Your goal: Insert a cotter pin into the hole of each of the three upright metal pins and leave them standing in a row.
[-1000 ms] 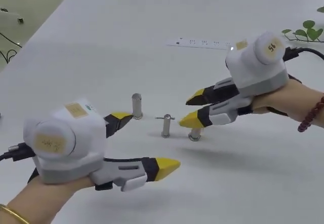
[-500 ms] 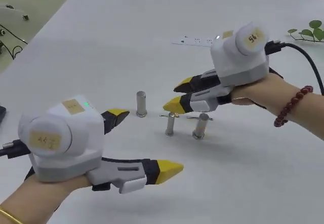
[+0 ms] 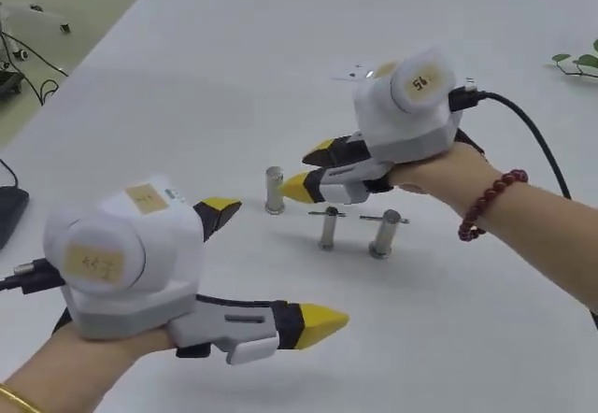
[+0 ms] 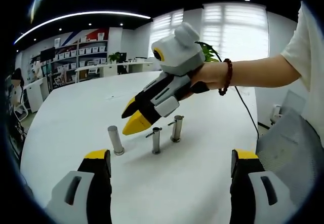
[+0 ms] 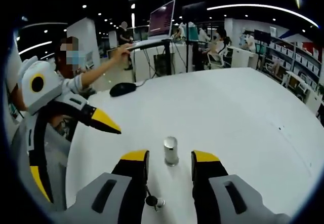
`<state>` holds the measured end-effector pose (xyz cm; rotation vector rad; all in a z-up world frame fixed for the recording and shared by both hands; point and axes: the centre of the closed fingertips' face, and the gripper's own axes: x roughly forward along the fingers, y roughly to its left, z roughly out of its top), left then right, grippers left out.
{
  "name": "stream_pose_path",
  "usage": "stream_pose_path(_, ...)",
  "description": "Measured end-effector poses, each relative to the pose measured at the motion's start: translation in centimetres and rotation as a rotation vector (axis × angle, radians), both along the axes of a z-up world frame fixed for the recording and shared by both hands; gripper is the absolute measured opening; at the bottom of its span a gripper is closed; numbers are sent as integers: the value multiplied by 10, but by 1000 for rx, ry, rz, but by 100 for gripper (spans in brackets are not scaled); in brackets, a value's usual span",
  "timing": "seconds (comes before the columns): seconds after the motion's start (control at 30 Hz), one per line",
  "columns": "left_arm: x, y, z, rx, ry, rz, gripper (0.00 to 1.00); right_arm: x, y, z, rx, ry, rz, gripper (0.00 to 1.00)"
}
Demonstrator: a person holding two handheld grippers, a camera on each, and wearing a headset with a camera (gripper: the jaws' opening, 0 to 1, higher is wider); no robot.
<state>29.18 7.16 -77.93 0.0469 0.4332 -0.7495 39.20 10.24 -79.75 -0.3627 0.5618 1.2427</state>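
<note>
Three upright metal pins stand in a row on the white table (image 3: 187, 105). The left pin (image 3: 274, 190) (image 4: 115, 140) (image 5: 171, 150) is bare. The middle pin (image 3: 328, 227) (image 4: 156, 140) and the right pin (image 3: 383, 234) (image 4: 175, 128) each carry a cotter pin through the top. My right gripper (image 3: 306, 170) (image 5: 169, 158) is open and holds nothing; its yellow tips sit just right of the bare pin, which stands just ahead of the gap in the right gripper view. My left gripper (image 3: 273, 265) (image 4: 171, 158) hovers wide open and empty, nearer me than the row.
A white power strip (image 3: 353, 70) lies behind the right gripper. Plant leaves (image 3: 581, 61) sit at the far right edge. A dark object (image 3: 9, 209) and cables (image 3: 19, 58) are off to the left. A black mouse (image 5: 123, 88) lies further along the table.
My right gripper has moved left, from the right pin to the bare left pin. The right pin now shows a cotter pin through it. The left gripper has stayed where it was.
</note>
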Motion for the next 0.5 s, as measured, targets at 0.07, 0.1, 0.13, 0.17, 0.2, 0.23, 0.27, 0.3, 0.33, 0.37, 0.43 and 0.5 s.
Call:
stream_pose_path(0.07, 0, 1, 0, -3, 1, 3, 99, -2, 4, -1, 7, 8, -1, 35)
stream_pose_path(0.1, 0, 1, 0, -2, 1, 4, 99, -2, 7, -2, 9, 6, -1, 34)
stream_pose_path(0.13, -1, 2, 0, -1, 2, 6, 99, -1, 9, -3, 7, 3, -4, 34)
stream_pose_path(0.17, -1, 2, 0, 0, 3, 6, 99, 2, 12, -6, 2, -3, -11, 34)
stream_pose_path(0.2, -1, 3, -1, 0, 5, 9, 99, 4, 13, -6, 3, -10, -15, 33)
stream_pose_path(0.23, -1, 3, 0, 0, 5, 10, 99, 5, 15, -7, 6, -12, -18, 32)
stream_pose_path(0.27, -1, 4, 0, -1, 5, 11, 99, 5, 16, -7, 8, -12, -21, 29)
stream_pose_path(0.3, -1, 5, 0, -1, 5, 13, 99, 6, 18, -8, 9, -12, -25, 28)
stream_pose_path(0.33, -1, 6, 0, 0, 6, 15, 99, 6, 19, -8, 11, -8, -29, 26)
stream_pose_path(0.37, -1, 6, 0, 2, 6, 16, 99, 7, 20, -10, 7, -2, -36, 26)
stream_pose_path(0.43, -1, 7, 0, 5, 6, 16, 98, 7, 21, -13, 1, 5, -47, 26)
stream_pose_path(0.5, -1, 9, 0, 15, 4, 17, 98, 7, 22, -15, 1, 14, -55, 25)
